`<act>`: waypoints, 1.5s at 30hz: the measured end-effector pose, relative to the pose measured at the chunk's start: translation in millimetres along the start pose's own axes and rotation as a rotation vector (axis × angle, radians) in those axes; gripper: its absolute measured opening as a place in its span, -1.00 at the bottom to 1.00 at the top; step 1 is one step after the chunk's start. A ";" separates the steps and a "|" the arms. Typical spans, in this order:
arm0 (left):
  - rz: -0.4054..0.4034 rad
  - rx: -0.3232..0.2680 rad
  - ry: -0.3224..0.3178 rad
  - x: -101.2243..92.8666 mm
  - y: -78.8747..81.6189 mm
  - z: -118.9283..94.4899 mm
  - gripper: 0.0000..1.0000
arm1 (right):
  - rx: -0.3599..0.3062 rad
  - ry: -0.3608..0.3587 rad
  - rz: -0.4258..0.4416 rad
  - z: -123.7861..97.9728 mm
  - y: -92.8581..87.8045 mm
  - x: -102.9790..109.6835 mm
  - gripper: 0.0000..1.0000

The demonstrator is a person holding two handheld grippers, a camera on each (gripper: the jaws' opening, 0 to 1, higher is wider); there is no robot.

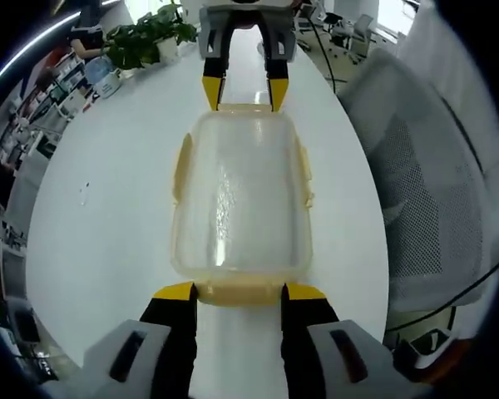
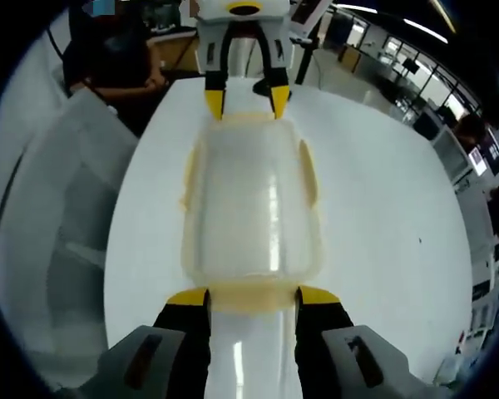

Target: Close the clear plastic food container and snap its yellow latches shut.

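Clearly, container (image 1: 241, 199) sat mid-surface (image 1: 108, 233), lid on; left gripper (image 1: 239, 293) and right gripper (image 2: 253, 298) spread, straddling opposite end latches. Best pressing squarely, evenly.

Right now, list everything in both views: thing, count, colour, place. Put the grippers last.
Food container: one, clear with its lid on, middle of the table, between the two grippers.
Latches: yellowish, one along each side and one at each end of the container.
Table: one, white, glossy, under the container.
Office chair: one, grey mesh, beside the table.
Potted plant: one, green, far end of the table in the left gripper view.
Left gripper: black with yellow tips, at one end latch.
Right gripper: same colours, at the opposite end latch.
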State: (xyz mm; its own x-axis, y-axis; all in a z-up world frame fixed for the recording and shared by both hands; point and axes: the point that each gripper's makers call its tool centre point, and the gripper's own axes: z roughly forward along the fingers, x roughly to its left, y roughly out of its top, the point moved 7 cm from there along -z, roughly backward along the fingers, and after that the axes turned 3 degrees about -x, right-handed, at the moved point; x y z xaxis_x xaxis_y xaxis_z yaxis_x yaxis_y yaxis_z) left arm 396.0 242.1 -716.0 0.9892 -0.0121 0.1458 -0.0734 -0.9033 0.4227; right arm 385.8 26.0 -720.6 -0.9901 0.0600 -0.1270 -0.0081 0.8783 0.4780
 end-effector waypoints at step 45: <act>-0.010 -0.023 -0.044 -5.0 66.1 32.5 -0.23 | 0.004 0.016 0.031 -33.8 -67.8 4.7 -0.24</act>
State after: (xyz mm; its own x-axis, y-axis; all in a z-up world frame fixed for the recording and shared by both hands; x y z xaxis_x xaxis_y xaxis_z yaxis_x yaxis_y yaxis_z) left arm 390.3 168.5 -717.8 0.9945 -0.0219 0.1024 -0.0654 -0.8935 0.4443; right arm 376.9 -49.3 -724.2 -0.9920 0.0793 -0.0979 0.0231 0.8781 0.4779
